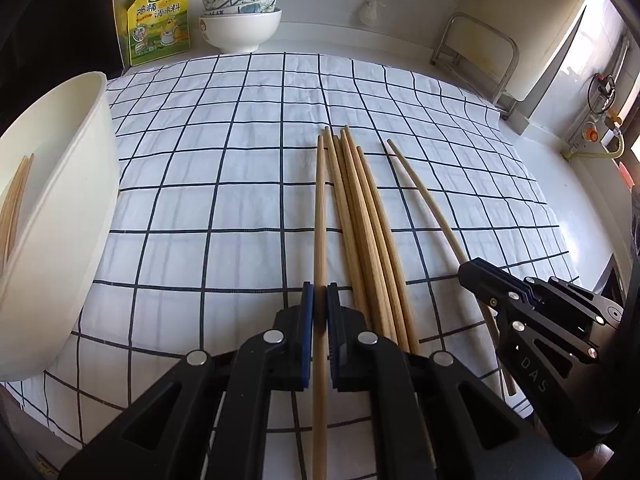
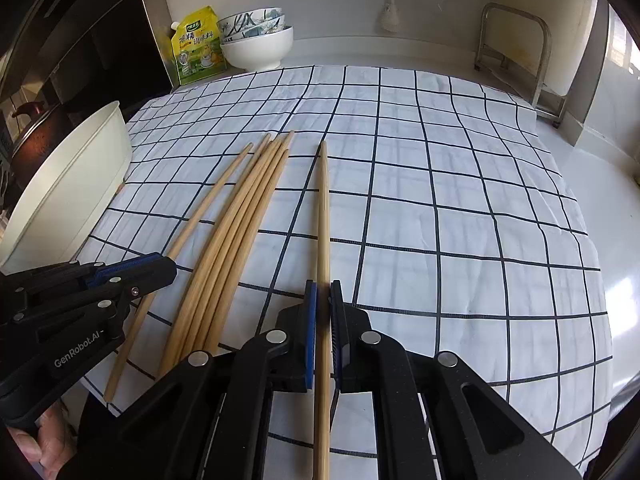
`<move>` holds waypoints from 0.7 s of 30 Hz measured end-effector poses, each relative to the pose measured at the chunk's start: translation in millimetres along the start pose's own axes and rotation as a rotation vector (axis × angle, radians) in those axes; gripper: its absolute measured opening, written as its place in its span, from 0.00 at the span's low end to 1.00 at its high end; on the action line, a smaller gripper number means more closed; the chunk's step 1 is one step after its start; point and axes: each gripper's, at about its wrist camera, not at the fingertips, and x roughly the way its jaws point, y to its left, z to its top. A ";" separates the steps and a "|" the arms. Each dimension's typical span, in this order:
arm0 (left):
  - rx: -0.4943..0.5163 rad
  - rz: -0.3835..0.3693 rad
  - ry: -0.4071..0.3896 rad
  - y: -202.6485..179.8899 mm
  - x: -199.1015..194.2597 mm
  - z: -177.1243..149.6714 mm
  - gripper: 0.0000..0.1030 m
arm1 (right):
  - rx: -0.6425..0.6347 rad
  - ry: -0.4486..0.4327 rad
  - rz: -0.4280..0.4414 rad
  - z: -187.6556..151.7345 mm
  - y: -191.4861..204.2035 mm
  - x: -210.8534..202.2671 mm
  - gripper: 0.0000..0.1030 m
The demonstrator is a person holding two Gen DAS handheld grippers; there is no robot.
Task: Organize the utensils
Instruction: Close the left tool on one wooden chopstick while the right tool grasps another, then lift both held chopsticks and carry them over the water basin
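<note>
Several wooden chopsticks lie side by side on a white checked cloth (image 1: pixel 224 168). In the left wrist view my left gripper (image 1: pixel 320 300) is shut on the leftmost chopstick (image 1: pixel 320 208), which runs between its blue pads. A loose bundle of chopsticks (image 1: pixel 360 220) lies just right of it. My right gripper (image 2: pixel 324 300) is shut on the rightmost chopstick (image 2: pixel 324 208), set apart from the bundle (image 2: pixel 240 220). Each gripper shows in the other's view: the right gripper (image 1: pixel 476 276) and the left gripper (image 2: pixel 160 268). A white tub (image 1: pixel 68 208) at the left holds a few chopsticks (image 1: pixel 14 200).
Stacked bowls (image 1: pixel 240 20) and a yellow seasoning pouch (image 1: pixel 158 20) stand beyond the cloth's far edge. A metal rack (image 1: pixel 480 52) stands at the back right. A dark pot (image 2: pixel 32 136) sits behind the tub (image 2: pixel 68 192). A person's hand (image 2: pixel 40 448) holds the left gripper.
</note>
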 end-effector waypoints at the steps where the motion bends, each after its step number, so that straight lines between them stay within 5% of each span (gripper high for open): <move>1: -0.002 -0.008 -0.002 0.6 -3.5 -0.6 0.07 | 0.008 -0.006 0.009 0.9 0.1 -3.5 0.06; 10: -0.016 -0.046 -0.079 22.8 -56.2 8.7 0.07 | -0.001 -0.087 0.081 27.1 30.3 -37.2 0.06; 21: -0.164 0.095 -0.222 121.2 -127.0 18.1 0.07 | -0.125 -0.148 0.268 81.1 142.9 -42.9 0.06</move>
